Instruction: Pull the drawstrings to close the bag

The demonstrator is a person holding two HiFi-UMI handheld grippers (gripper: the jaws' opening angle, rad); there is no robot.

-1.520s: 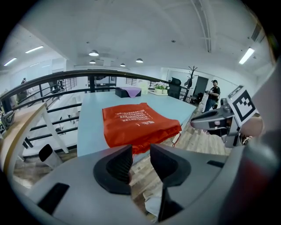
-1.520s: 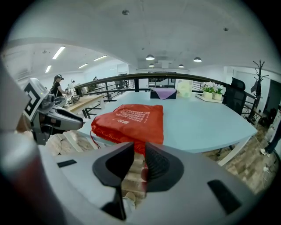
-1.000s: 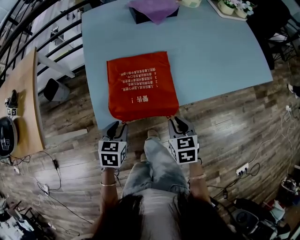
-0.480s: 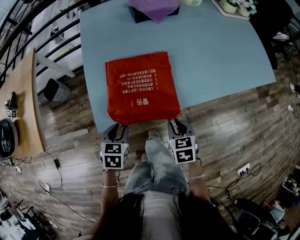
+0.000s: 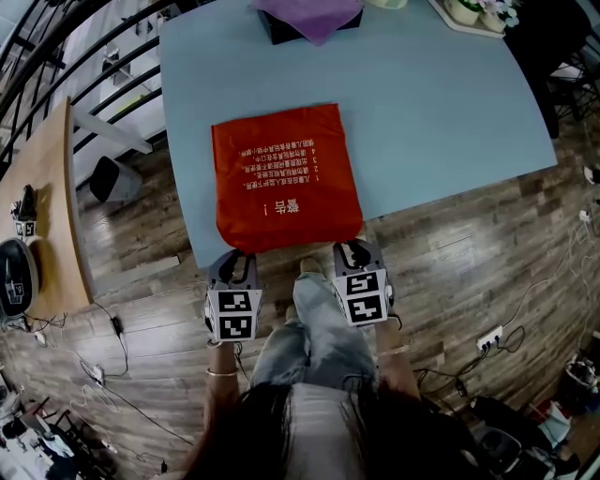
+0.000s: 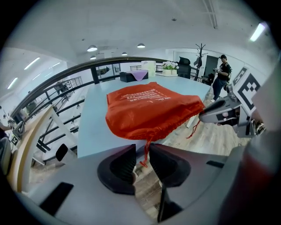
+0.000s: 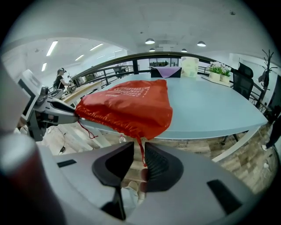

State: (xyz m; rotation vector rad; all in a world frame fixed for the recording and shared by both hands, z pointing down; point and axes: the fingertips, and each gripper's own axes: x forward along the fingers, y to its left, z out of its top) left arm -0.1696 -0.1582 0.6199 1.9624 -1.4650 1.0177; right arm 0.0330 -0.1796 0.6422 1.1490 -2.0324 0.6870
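A red drawstring bag (image 5: pixel 286 178) lies flat on the light blue table (image 5: pixel 422 103), its gathered mouth overhanging the near edge. My left gripper (image 5: pixel 234 258) sits at the bag's near left corner. The left drawstring (image 6: pixel 145 154) hangs down between its jaws, which have just been closing and still leave a gap, the pads clear of the cord. My right gripper (image 5: pixel 352 251) is at the near right corner. The right drawstring (image 7: pixel 141 154) dangles between its parted jaws, untouched.
A black box under purple cloth (image 5: pixel 309 19) and a tray of flowers (image 5: pixel 469 14) stand at the table's far edge. A wooden bench (image 5: pixel 47 206) is at the left, over a wood floor. The person's legs (image 5: pixel 319 328) are just below the grippers.
The right gripper has sunk slightly at the bag's near right corner. The left gripper has barely shifted. The bag lies as before.
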